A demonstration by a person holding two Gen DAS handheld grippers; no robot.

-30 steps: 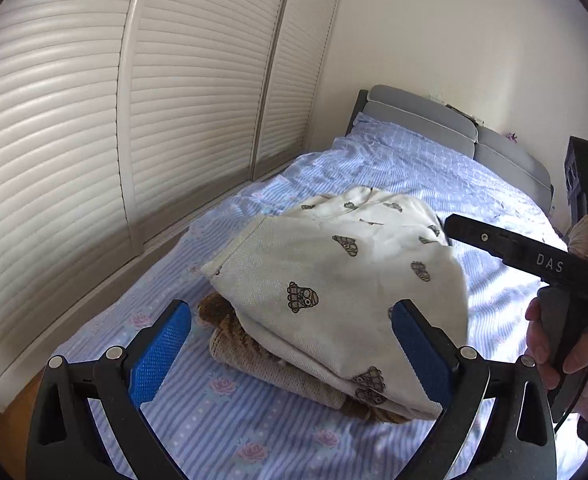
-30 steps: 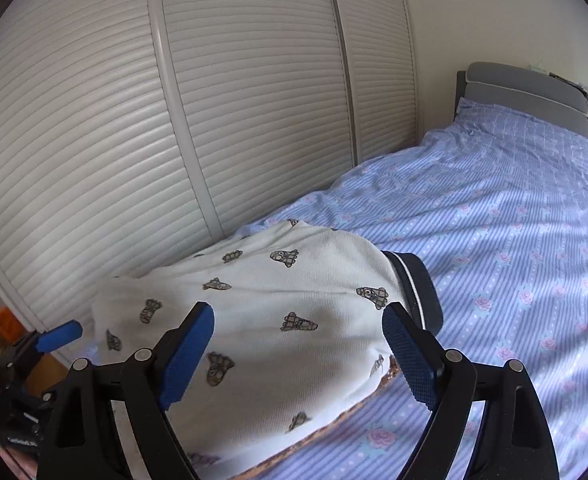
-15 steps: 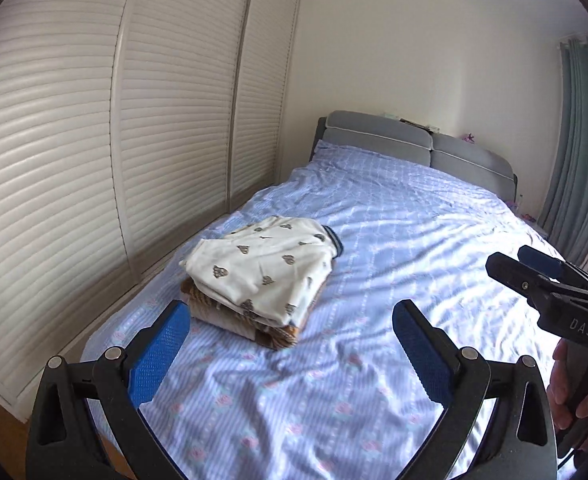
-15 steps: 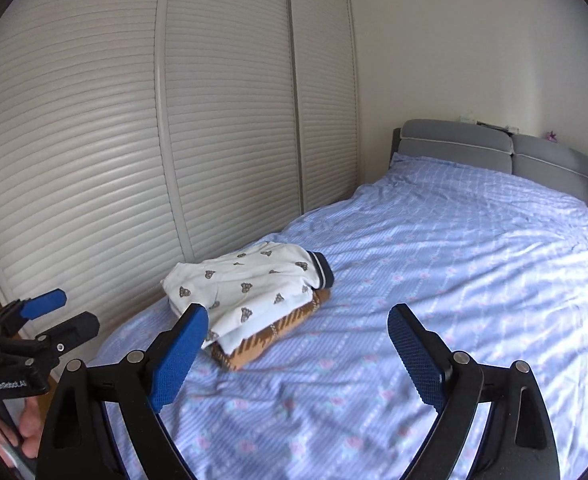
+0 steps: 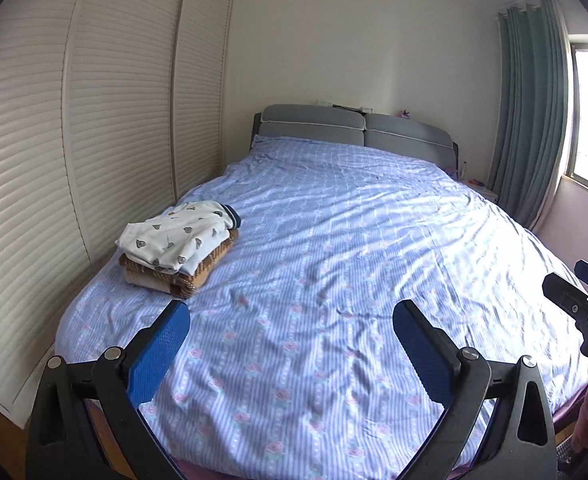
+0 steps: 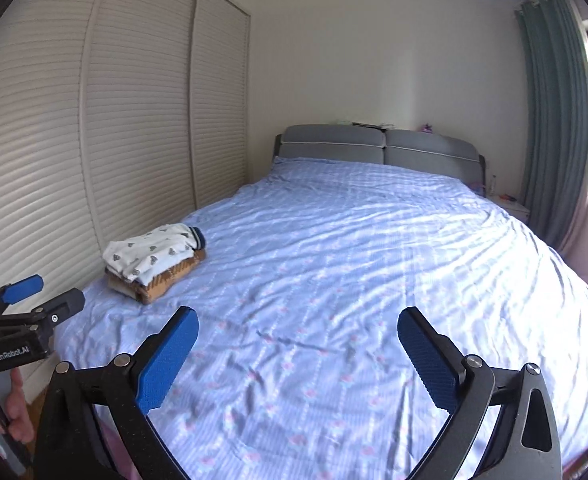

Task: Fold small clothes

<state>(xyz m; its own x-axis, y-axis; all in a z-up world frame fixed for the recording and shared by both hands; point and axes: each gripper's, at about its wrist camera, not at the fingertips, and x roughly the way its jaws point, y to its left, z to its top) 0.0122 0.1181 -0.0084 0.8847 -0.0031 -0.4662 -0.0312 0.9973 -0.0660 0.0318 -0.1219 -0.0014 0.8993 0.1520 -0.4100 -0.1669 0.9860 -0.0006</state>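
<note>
A folded white garment with small dark prints (image 5: pixel 178 236) lies on top of a folded brown knit piece (image 5: pixel 192 274), a small stack at the left edge of the bed (image 5: pixel 334 264). The stack shows in the right wrist view too (image 6: pixel 156 256). My left gripper (image 5: pixel 292 340) is open and empty, well back from the stack near the foot of the bed. My right gripper (image 6: pixel 298 344) is open and empty, also near the foot. Each gripper shows at the edge of the other's view: the left one (image 6: pixel 26 300), the right one (image 5: pixel 578 296).
The bed has a blue striped floral sheet and a grey headboard (image 5: pixel 354 126). White louvred wardrobe doors (image 5: pixel 74 140) run along the left side. A green curtain (image 5: pixel 534 112) and window stand at the right. A nightstand (image 6: pixel 510 204) sits beside the headboard.
Both grippers have pulled far back from the stack toward the foot of the bed. The stack has stayed where it was, now small and distant.
</note>
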